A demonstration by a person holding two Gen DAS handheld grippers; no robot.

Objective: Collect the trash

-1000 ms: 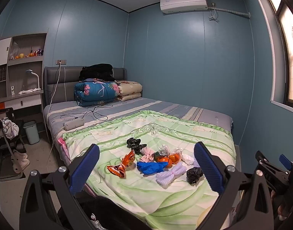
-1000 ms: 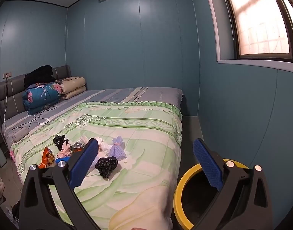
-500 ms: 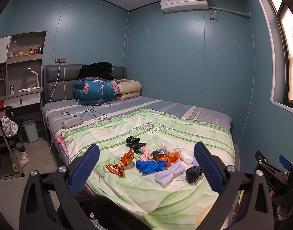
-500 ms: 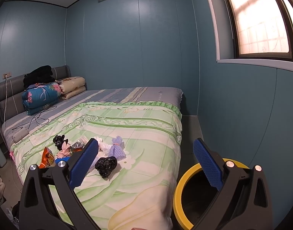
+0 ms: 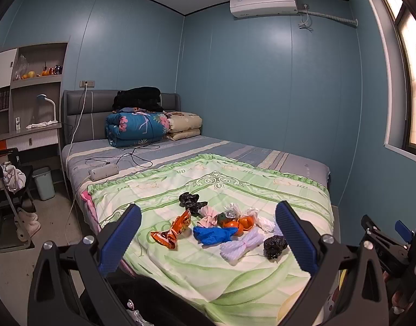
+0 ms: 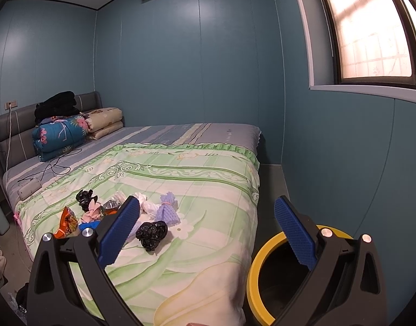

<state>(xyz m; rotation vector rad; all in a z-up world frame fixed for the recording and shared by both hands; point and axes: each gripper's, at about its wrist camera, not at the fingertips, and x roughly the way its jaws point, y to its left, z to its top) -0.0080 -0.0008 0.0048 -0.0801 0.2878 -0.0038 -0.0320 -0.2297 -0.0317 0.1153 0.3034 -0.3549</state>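
On the bed (image 5: 303, 168), your trash pile (image 5: 221, 225) lies unmoved since a second ago; left gripper (image 5: 208, 237) and right gripper (image 6: 206, 235) unchanged, fingers wide, empty; yellow-rimmed bin (image 6: 255, 269) beside the bed.

The bedspread (image 5: 213, 266) was pale green with darker scroll borders. On it lay an orange foil wrapper (image 5: 172, 229), a blue glove (image 5: 213, 235), black bags (image 6: 151, 232) and lilac paper (image 6: 167, 212). The bin rim (image 6: 252, 277) was yellow.
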